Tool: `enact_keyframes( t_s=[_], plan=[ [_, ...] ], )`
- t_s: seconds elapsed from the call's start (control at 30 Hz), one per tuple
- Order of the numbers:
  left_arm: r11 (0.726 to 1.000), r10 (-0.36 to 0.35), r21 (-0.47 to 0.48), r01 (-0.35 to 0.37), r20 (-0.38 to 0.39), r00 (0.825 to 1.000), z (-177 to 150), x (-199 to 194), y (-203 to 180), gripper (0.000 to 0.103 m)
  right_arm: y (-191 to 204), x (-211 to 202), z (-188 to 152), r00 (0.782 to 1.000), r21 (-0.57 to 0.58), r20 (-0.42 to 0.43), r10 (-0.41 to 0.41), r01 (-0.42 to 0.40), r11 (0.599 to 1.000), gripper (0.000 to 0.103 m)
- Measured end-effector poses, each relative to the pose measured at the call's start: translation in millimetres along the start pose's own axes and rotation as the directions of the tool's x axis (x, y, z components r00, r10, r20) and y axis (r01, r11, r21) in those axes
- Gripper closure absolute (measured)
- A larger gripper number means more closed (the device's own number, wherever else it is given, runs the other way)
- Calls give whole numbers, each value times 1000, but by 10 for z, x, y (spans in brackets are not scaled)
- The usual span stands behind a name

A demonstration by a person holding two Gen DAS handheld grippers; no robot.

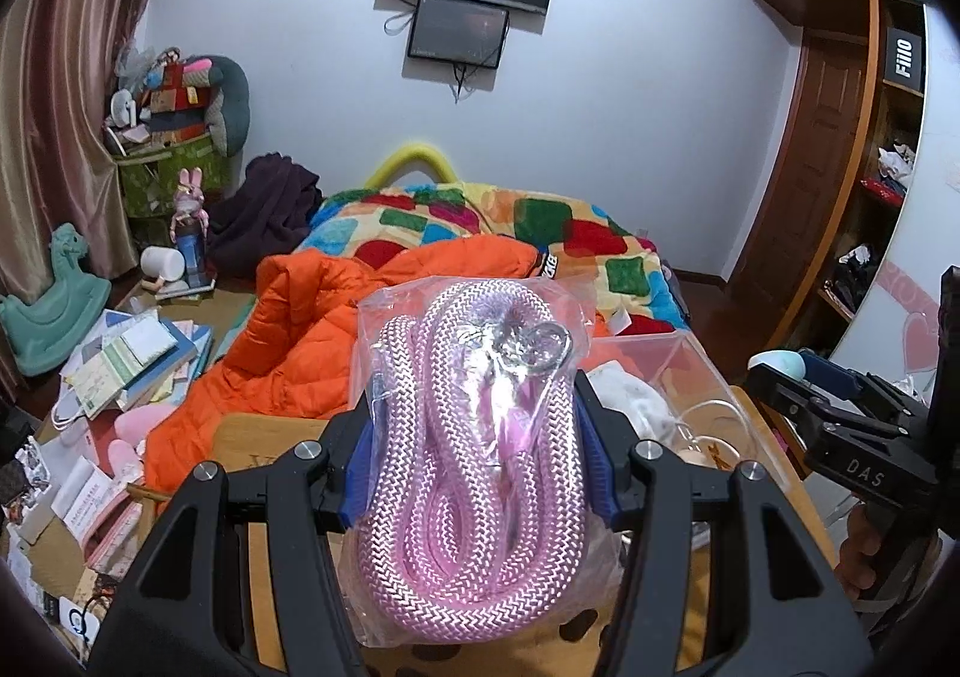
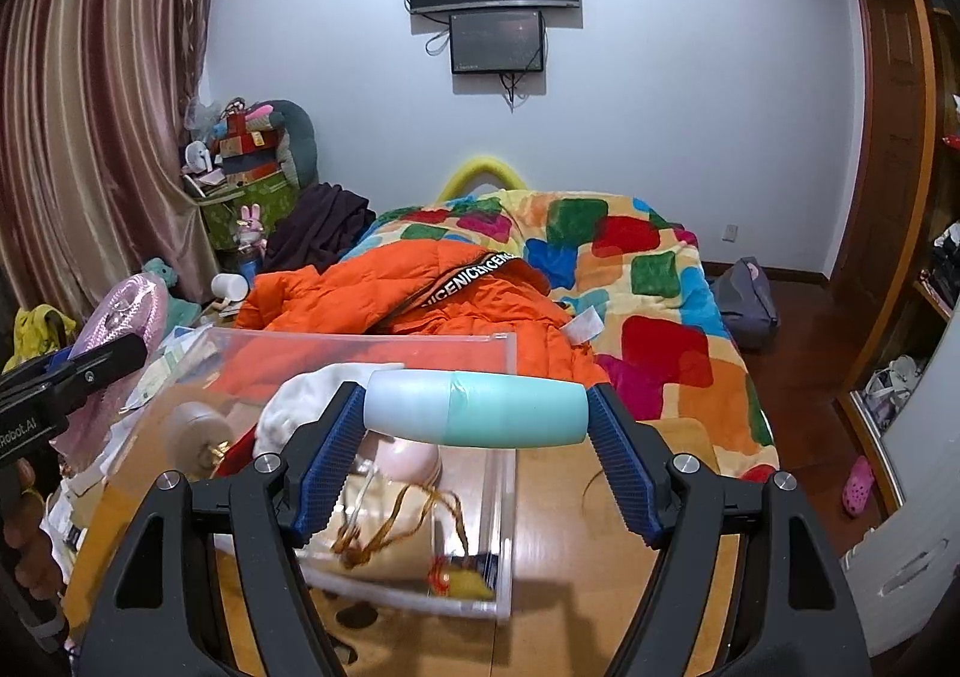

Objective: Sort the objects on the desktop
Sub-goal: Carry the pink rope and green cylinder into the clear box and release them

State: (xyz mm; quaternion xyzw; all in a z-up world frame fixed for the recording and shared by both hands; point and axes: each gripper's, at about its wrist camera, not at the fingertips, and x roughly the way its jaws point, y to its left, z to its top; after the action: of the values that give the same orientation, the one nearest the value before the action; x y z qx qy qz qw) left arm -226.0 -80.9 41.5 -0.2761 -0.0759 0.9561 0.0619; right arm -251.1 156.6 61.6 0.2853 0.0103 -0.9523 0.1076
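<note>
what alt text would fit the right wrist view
The right tool grips a pale blue and teal bottle sideways above a clear plastic box of small items on a wooden desk. Behind lies a bed with an orange jacket.

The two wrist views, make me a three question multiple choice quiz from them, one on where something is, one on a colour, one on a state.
1. Where is the clear plastic box?
A. on the wooden table
B. on the bed
C. on the floor

2. What colour is the bagged rope?
A. green
B. pink
C. black

3. What is the right hand-held gripper doing?
A. hanging open and empty
B. clamping a sock
C. holding a pale blue and teal bottle by its ends

Answers: 1 A, the box stands on the wooden table. 2 B, pink cord fills the bag in the left hand-held gripper. 3 C, both pads press the bottle's ends.
</note>
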Motion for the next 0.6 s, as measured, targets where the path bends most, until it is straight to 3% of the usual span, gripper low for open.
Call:
enact_keyframes(
  t_s=[0.3, 0.6],
  plan=[
    [1000, 8, 18, -6, -88, 996, -13, 424, -102, 47, 26, 375, 13, 998, 18, -59, 24, -23, 1000, 32],
    [999, 25, 42, -20, -118, 993, -50, 597, -164, 47, 130, 597, -4, 996, -29, -88, 17, -20, 999, 31]
  ],
)
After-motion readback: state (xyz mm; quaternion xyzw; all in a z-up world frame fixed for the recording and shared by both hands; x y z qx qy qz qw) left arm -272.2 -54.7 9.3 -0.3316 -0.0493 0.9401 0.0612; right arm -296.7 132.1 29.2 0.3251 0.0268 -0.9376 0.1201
